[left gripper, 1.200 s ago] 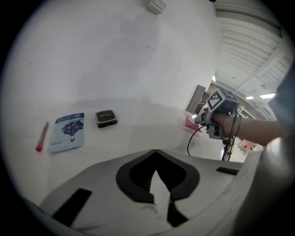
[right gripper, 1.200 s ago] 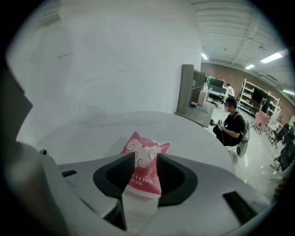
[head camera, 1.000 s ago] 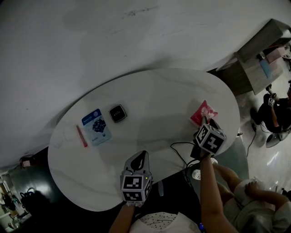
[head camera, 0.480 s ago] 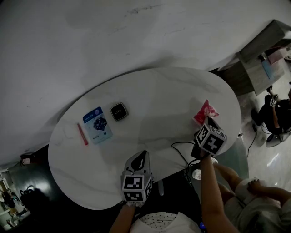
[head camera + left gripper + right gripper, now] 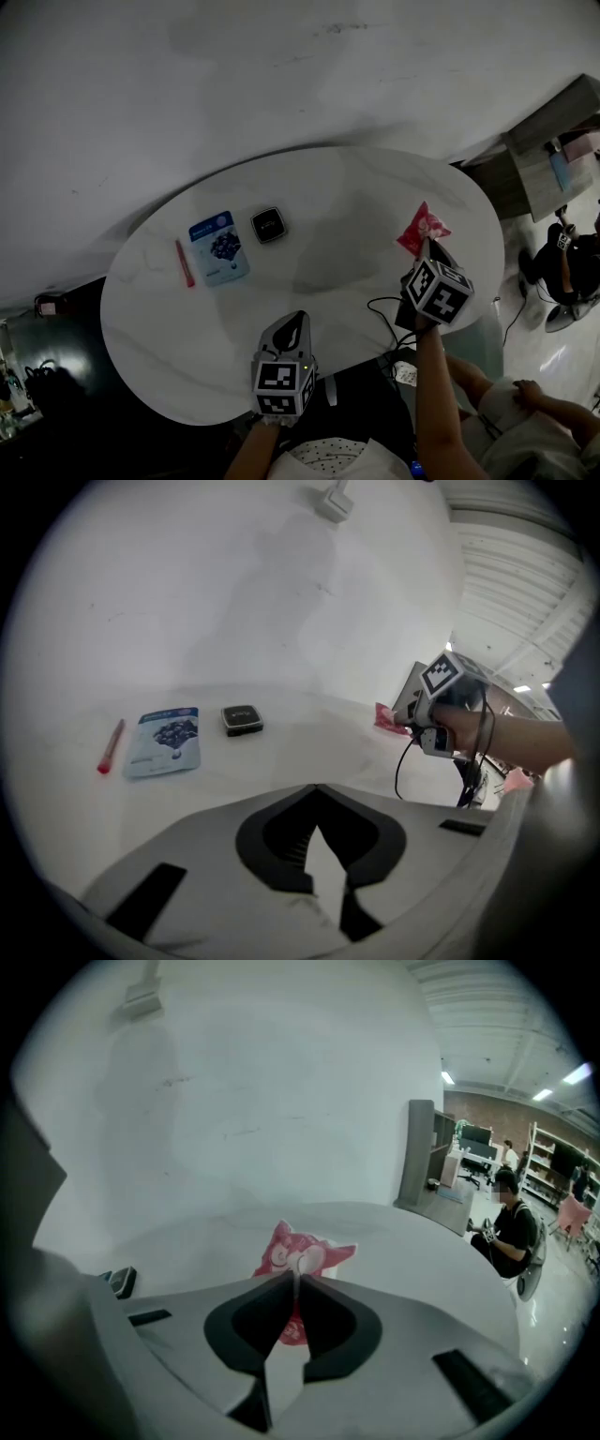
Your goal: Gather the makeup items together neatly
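Right hand-held gripper (image 5: pixel 292 1281), its jaws just closing, pinches the crinkled flat pink sachet (image 5: pixel 302 1254) at the smooth white oval counter's (image 5: pixel 347 206) right end; left hand-held gripper (image 5: pixel 317 789) hovers closed, empty

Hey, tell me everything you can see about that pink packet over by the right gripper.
The pink packet is a flat, glossy-looking sachet, pink-red with a white rounded design; the print is unreadable. It is near the right edge of the white table. The right gripper, whose jaws have just been closing, pinches its near edge, tilting it. Whether its far end touches the table is unclear.
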{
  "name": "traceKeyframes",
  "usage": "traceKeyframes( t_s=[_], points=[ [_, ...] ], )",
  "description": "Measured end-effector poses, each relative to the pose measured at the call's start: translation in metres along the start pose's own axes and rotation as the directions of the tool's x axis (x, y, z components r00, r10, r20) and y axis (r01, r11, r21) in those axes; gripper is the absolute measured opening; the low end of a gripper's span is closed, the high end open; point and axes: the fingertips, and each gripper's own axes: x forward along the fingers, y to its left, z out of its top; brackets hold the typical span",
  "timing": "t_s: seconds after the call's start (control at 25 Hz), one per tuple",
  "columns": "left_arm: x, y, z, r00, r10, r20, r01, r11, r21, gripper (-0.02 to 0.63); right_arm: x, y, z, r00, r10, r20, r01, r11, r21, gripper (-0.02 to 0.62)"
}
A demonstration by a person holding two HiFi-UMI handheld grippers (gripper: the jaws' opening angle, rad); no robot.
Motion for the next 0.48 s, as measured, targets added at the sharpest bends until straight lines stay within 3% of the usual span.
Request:
traceKeyframes(
  t_s=[0.2,0.48],
  points=[
    [-0.012,0.022,-0.002,0.998,0.05,0.025,-0.049,0.998,-0.047,0.02,0.008,0.055,0.012,0.992,0.123,-0.018,-0.124,0.988,-0.088,0.034],
    [-0.03,0.052,-0.008,0.99,0.129,0.054,-0.121,0.985,-0.124,0.02,0.02,0.129,0.011,0.961,0.258,-0.102,-0.276,0.927,-0.253,0.034]
  ],
)
